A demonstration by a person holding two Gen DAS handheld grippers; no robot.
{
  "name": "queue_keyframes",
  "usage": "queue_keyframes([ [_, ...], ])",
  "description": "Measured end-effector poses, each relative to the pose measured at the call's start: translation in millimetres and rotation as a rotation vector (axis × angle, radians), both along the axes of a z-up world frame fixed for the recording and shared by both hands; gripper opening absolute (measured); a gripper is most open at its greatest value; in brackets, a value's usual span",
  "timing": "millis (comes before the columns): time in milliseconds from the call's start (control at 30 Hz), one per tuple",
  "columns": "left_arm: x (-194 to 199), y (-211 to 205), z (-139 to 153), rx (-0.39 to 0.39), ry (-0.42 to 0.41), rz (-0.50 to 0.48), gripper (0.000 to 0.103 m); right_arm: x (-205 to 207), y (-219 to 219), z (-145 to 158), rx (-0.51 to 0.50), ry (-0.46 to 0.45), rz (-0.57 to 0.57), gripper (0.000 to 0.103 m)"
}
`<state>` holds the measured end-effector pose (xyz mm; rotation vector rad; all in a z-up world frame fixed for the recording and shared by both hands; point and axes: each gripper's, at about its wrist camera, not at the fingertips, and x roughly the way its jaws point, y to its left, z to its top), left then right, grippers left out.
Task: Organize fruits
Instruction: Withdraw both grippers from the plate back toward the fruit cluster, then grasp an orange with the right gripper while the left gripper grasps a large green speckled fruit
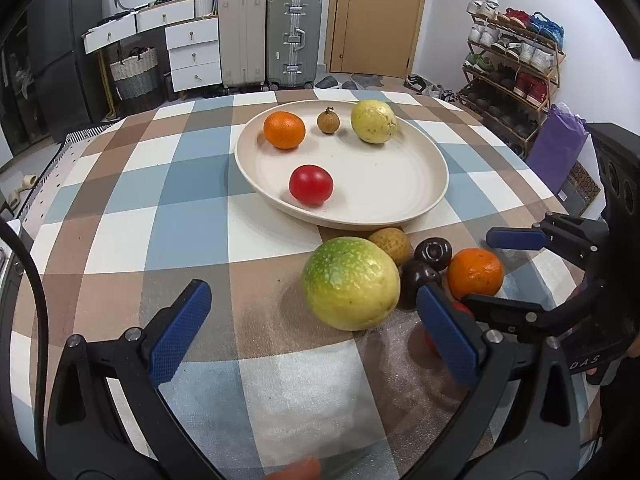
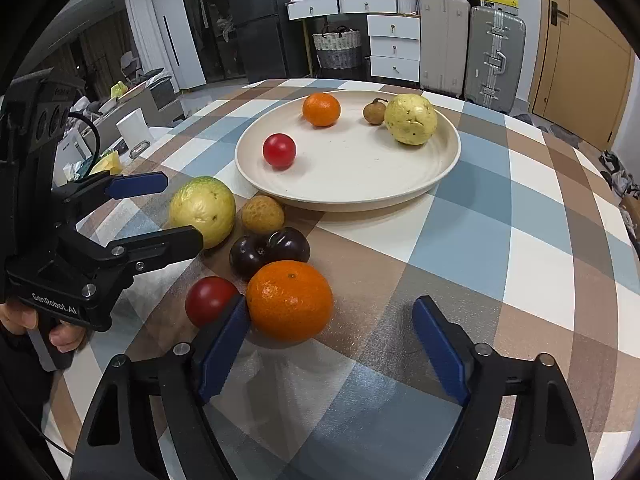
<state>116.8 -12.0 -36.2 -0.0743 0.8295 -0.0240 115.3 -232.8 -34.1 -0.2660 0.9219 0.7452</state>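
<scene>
A cream plate [image 1: 400, 200] [image 2: 360, 184] holds an orange [image 1: 284, 130], a small brown fruit [image 1: 328, 121], a yellow guava [image 1: 373, 121] and a red tomato [image 1: 311, 184]. On the cloth before it lie a green-yellow guava [image 1: 351, 283] [image 2: 202, 211], a tan fruit [image 1: 390, 244] [image 2: 263, 215], two dark plums [image 1: 433, 254] [image 2: 272, 251], an orange [image 1: 475, 273] [image 2: 290, 300] and a red tomato [image 2: 210, 300]. My left gripper [image 1: 312, 320] [image 2: 168, 210] is open, its fingers either side of the guava. My right gripper [image 2: 332, 344] [image 1: 492, 270] is open around the near orange.
The round table has a checked cloth [image 1: 192, 200] [image 2: 500, 240]. Suitcases [image 1: 294, 38], white drawers [image 1: 192, 56] and a shoe rack [image 1: 516, 64] stand beyond the table. A white cup [image 2: 134, 126] and clutter sit far left in the right wrist view.
</scene>
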Motion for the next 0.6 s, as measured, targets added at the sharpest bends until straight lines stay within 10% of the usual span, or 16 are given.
queue_keyframes([
  [400, 0.3, -2.7, -2.4, -0.003, 0.009, -0.005, 0.103, -4.9, 5.2, 2.5, 0.054, 0.028, 0.067, 0.041],
  [600, 0.7, 0.0, -3.5, -0.012, 0.004, -0.004, 0.103, -3.1, 0.3, 6.8, 0.080, 0.022, 0.043, 0.041],
])
